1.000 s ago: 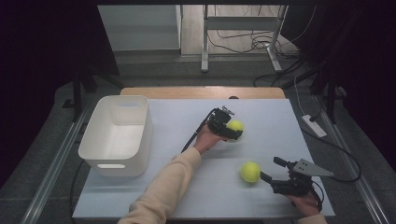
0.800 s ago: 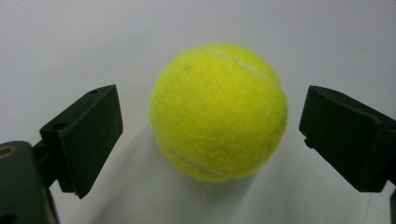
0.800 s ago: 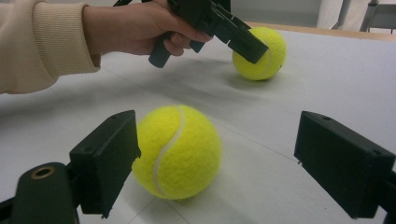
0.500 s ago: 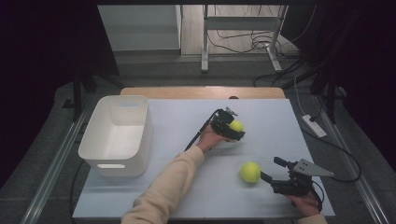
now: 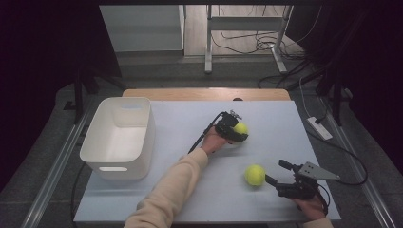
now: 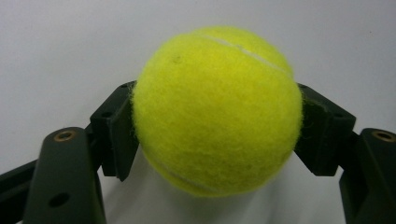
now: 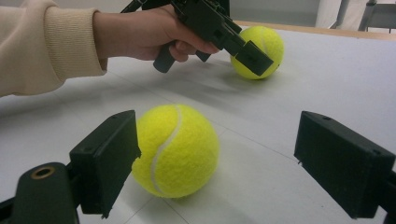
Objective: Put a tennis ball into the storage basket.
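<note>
The left gripper (image 5: 236,131) has just clenched its jaws on a tennis ball (image 6: 217,109), which sits a little right of the middle of the high view, on the table (image 5: 275,123). In the left gripper view the two black pads press the ball's widest part from either side, with the felt bulging slightly past their edges. That is the right place to hold it: a ball gripped off its middle tends to squirt out. It looks light, springy and fuzzy, so the felt should give good friction and a moderate squeeze ought to be enough; nothing about it seems fragile.

A second tennis ball (image 5: 255,175) lies lower right in the high view. The right gripper (image 7: 217,161) has its jaws released, spread wide around that ball; the left pad is right beside the felt, the right pad well apart from it.

The table is pale, smooth and matte. At centre left stands a white plastic bin (image 5: 119,137) with rounded corners and a handle slot.
</note>
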`<state>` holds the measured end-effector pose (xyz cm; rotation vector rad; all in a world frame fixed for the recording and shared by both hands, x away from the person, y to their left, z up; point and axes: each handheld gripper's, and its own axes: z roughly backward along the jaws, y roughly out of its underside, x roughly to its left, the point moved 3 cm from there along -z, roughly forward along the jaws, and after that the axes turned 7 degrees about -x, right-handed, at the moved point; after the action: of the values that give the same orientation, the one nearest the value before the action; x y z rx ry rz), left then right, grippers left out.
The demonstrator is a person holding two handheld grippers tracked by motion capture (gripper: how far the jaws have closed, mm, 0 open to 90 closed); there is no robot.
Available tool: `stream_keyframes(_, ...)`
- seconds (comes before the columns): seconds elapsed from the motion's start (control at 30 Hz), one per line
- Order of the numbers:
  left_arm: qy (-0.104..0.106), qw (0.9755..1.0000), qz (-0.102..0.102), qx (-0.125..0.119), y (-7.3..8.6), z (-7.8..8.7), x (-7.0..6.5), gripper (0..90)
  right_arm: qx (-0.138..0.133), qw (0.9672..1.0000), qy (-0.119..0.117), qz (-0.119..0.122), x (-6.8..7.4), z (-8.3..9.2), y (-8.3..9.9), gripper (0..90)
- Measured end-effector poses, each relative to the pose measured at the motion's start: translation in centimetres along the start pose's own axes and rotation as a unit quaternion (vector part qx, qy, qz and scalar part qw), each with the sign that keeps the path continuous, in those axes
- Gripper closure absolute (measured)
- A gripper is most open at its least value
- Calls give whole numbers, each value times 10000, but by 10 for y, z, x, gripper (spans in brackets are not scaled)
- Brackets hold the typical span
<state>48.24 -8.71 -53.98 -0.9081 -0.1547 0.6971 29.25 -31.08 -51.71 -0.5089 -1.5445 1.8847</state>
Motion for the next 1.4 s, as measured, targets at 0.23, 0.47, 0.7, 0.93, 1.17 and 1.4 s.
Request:
stream_keyframes(0.23,68,9999,-36,-116,-4,10,0,276,-6,10000,10,2,-1,0,0,140)
stream_keyframes(0.47,67,9997,-84,-228,-8,23,-1,275,-5,10000,22,12,-1,0,0,140)
stream_keyframes(0.7,85,9992,-56,-396,-10,38,-1,275,5,10000,37,18,-1,0,0,139)
stream_keyframes(0.93,62,9987,-52,-500,-8,50,-2,275,13,10000,38,21,-1,-1,0,139)
stream_keyframes(1.17,109,9979,-61,-639,-7,63,-5,275,11,10000,42,35,0,-1,0,139)
stream_keyframes(1.4,124,9971,-48,-748,-7,73,-7,275,17,10000,42,45,0,-1,0,139)
